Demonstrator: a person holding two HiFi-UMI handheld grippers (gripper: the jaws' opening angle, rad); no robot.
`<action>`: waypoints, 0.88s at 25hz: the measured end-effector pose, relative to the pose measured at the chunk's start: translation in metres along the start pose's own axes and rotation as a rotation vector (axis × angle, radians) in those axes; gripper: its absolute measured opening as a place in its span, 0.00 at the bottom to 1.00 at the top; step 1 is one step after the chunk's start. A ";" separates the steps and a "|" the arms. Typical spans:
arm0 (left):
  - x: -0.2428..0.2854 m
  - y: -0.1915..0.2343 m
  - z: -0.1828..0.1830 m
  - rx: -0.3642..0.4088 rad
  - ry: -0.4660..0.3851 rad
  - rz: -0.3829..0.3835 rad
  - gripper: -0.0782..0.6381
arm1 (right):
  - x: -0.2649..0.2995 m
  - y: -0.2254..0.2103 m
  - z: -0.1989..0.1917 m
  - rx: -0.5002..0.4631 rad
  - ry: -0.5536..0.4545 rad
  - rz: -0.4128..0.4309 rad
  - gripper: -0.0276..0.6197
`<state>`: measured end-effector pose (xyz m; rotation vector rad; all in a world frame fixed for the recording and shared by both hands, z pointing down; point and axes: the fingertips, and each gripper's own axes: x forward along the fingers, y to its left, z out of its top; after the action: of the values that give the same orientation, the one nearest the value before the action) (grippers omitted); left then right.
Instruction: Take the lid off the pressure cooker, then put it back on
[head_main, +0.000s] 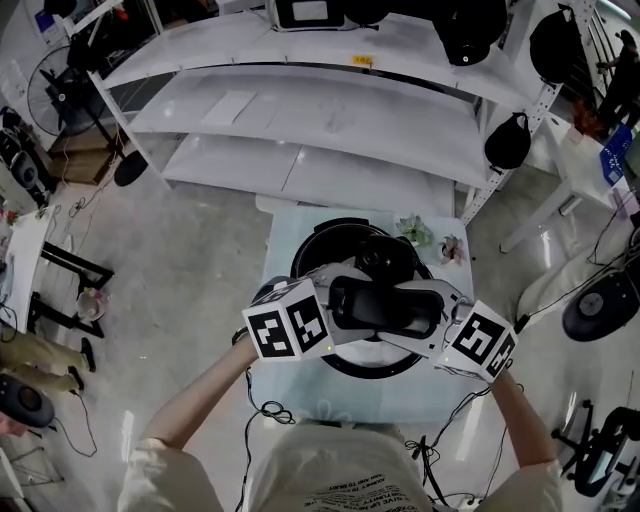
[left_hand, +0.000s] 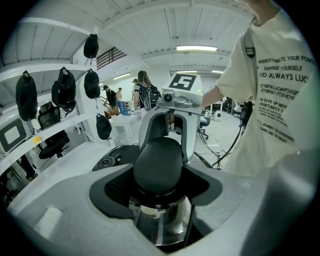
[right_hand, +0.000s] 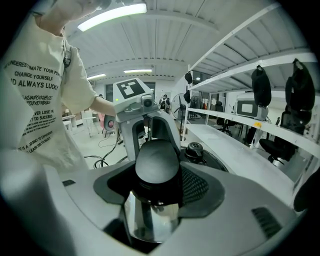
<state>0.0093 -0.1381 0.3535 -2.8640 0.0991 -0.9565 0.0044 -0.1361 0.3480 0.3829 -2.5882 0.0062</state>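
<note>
Left gripper (head_main: 337, 308) fingers clenched on one end of black lid handle (head_main: 385, 308); right gripper (head_main: 438, 318) fingers clenched on opposite end. Lid (head_main: 386, 260) over pressure cooker (head_main: 312, 243) on small desk (head_main: 285, 228); seated or lifted, cannot tell

Pressure cooker (head_main: 372, 366) on table (head_main: 285, 240), its lid handle (head_main: 385, 305) between left hand-held gripper (head_main: 338, 300) and right hand-held gripper (head_main: 443, 312), shelves (head_main: 330, 120) behind.

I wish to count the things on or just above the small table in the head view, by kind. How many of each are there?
Round black pressure cooker with black lid handle: 1
Grey two-jaw grippers: 2 (left gripper, right gripper)
Small unclear objects behind the cooker: 2
Total: 5
</note>
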 end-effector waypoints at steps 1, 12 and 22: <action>-0.001 0.003 -0.002 -0.001 0.000 -0.002 0.52 | 0.003 -0.002 0.001 0.000 0.003 -0.002 0.46; -0.014 0.031 -0.023 -0.025 -0.002 0.013 0.52 | 0.032 -0.023 0.010 -0.004 0.011 0.023 0.46; -0.012 0.066 -0.039 -0.095 0.015 0.047 0.52 | 0.054 -0.055 0.010 -0.005 0.012 0.101 0.46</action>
<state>-0.0253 -0.2061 0.3679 -2.9254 0.2181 -0.9907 -0.0301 -0.2036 0.3623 0.2487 -2.5924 0.0379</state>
